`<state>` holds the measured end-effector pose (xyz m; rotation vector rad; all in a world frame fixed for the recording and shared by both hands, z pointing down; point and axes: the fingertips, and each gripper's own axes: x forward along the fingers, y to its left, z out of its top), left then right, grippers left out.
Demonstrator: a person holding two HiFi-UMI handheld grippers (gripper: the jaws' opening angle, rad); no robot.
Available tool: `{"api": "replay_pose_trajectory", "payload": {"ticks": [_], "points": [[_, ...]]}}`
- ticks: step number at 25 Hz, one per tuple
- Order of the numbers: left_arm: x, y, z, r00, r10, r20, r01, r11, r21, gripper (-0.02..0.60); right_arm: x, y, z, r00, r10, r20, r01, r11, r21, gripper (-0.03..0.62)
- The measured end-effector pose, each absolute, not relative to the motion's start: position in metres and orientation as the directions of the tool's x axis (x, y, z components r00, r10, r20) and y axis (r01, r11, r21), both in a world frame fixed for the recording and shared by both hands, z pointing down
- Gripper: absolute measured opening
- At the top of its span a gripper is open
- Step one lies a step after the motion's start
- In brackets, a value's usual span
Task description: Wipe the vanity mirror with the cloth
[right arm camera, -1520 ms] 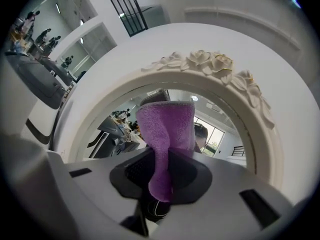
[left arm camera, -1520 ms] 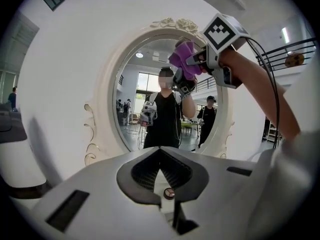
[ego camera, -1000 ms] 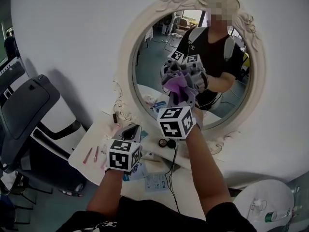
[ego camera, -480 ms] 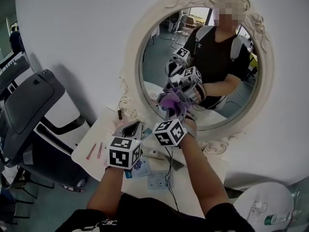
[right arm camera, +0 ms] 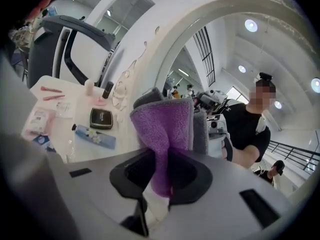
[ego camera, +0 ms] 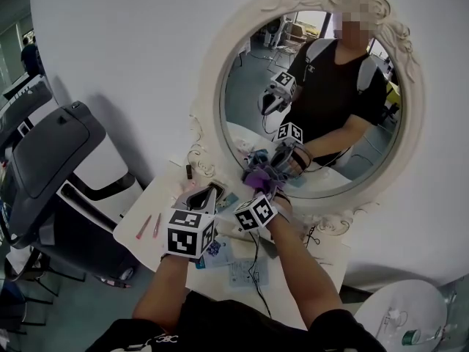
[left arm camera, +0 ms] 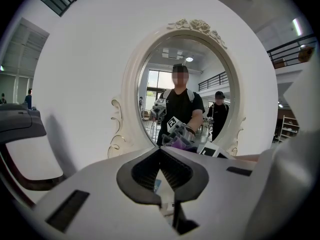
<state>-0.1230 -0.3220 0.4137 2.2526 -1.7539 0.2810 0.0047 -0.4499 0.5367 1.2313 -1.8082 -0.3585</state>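
OK, far left there's a big grey and white machine [ego camera: 58,160]; can't tell what kind. Next to it the white counter [ego camera: 322,259] starts, w/ two pink sticks [ego camera: 149,227] lying near its left edge. The right gripper view shows more stuff on that counter: a flat black case [right arm camera: 101,118] and a blue tube [right arm camera: 94,136] w/ little flowers on it, close to each other.

Then comes my left claw [ego camera: 205,191]. It hangs over the counter, below and left of the mirror [ego camera: 315,101], not touching the glass. Its jaws are clenched tip to tip w/ nothing between them.

Just to the right is my right claw [ego camera: 260,185]. It's squeezed tight on the purple cloth [ego camera: 258,176]. The cloth sticks up out of the jaws in a folded bunch. It sits low on the glass, by the bottom rim, left of the middle. It looks like it's touching the glass, but I can't be 100% sure.

The mirror is oval w/ a curly white frame, up on a white wall. In the glass I see a person holding both claws.

Bottom right, well apart from the counter, is a small round table [ego camera: 410,303].
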Motion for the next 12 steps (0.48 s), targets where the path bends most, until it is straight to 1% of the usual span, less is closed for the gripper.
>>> {"api": "replay_pose_trajectory", "payload": {"ticks": [3,7,10,12], "points": [[-0.124,-0.321,0.418,0.247,-0.912,0.327,-0.969,-0.228,0.094,-0.002,0.008,-0.449,0.556,-0.1,-0.848,0.521,-0.587,0.473,0.657,0.075],[-0.124,-0.321,0.421,0.246,-0.91,0.333,-0.969,-0.227,0.095,-0.003,0.008,-0.449,0.553,-0.111,-0.832,0.544,-0.593,0.495,0.636,0.075],[-0.121,-0.321,0.42,0.252,-0.909,0.331,-0.968,-0.234,0.094,-0.003,0.006,-0.439,0.548,-0.161,-0.806,0.57,-0.656,0.519,0.549,0.075],[-0.116,-0.324,0.419,0.264,-0.907,0.327,-0.964,-0.246,0.097,-0.003,0.006,-0.427,0.532,-0.213,-0.799,0.563,-0.691,0.53,0.491,0.075]]}}
